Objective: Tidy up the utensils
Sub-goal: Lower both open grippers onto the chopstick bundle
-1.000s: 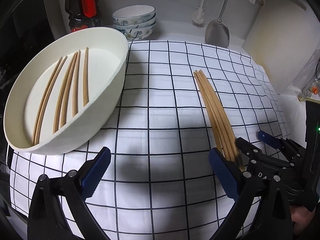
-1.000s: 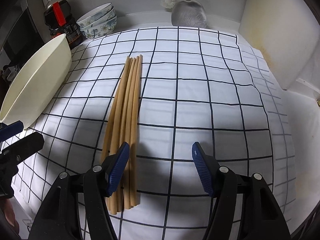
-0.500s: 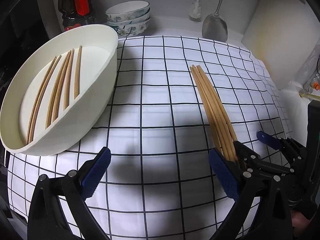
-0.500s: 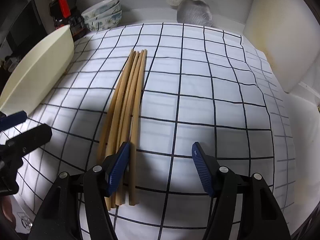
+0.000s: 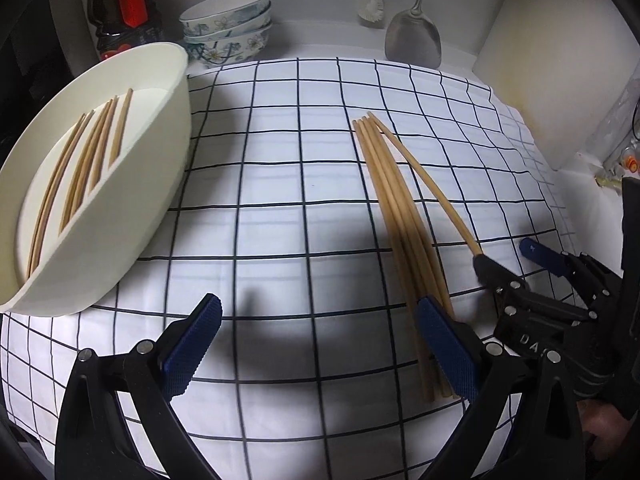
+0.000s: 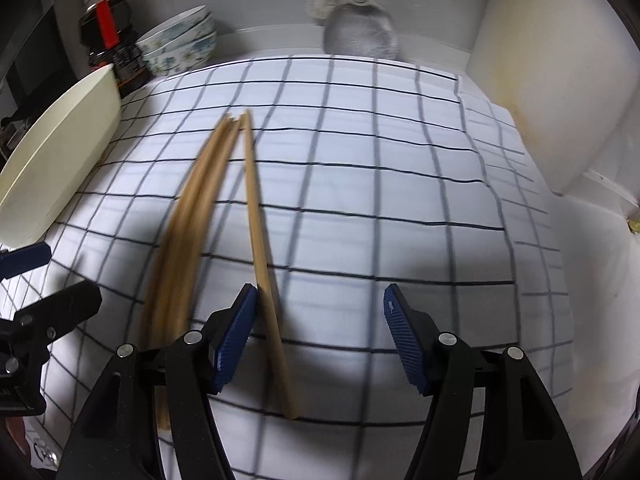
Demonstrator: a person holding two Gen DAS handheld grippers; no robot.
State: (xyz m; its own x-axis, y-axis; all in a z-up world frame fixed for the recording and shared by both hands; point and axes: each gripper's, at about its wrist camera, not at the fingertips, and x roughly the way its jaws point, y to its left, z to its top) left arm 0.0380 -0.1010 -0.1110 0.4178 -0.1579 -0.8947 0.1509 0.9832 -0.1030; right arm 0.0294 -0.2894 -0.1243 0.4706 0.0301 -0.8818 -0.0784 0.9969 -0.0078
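Tan chopsticks (image 5: pixel 394 204), white black-checked cloth (image 5: pixel 280 184), cream tray (image 5: pixel 160 168).

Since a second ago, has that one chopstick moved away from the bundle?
Yes. One chopstick has swung out to the right of the bundle at its near end, across the checked cloth; its far tip still meets the others.

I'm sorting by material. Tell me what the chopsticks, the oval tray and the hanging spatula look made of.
Chopsticks: likely bamboo or wood, tan and matte. Oval tray: probably plastic, maybe ceramic; smooth cream, dull sheen. Spatula: metal, grey and reflective.
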